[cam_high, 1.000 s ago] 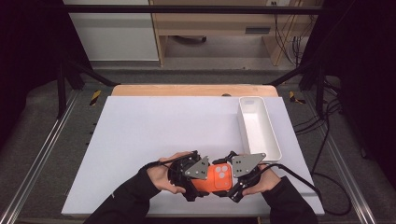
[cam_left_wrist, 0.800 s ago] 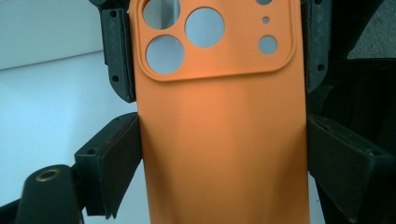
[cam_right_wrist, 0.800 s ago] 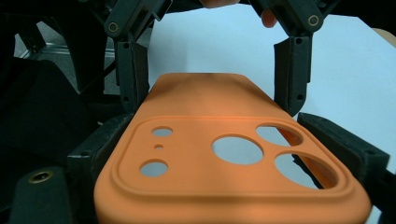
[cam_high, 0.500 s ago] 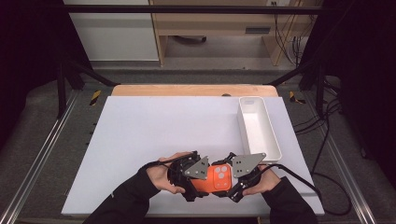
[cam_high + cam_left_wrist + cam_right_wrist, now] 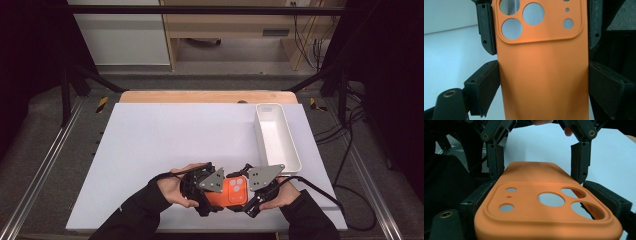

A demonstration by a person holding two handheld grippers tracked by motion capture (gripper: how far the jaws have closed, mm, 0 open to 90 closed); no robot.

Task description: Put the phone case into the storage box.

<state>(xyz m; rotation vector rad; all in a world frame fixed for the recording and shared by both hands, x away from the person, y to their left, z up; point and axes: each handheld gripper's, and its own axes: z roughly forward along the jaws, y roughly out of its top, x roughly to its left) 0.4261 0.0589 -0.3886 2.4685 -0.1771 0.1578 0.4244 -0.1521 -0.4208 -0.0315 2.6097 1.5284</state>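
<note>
Nothing has shifted except the right gripper (image 5: pixel 248 192), whose fingers have just been closing on the orange case (image 5: pixel 234 190). Left gripper (image 5: pixel 209 192) clamps its other end, near the white tray (image 5: pixel 295 159).

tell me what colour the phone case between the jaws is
Orange, plain, clearest in the left gripper view: phone case.

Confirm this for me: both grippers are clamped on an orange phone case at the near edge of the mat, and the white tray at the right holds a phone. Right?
Not quite. The tray holds nothing; the high view shows its inside bare. The rest stands: the left gripper and right gripper are both clamped on the orange case at the mat's near edge.
</note>
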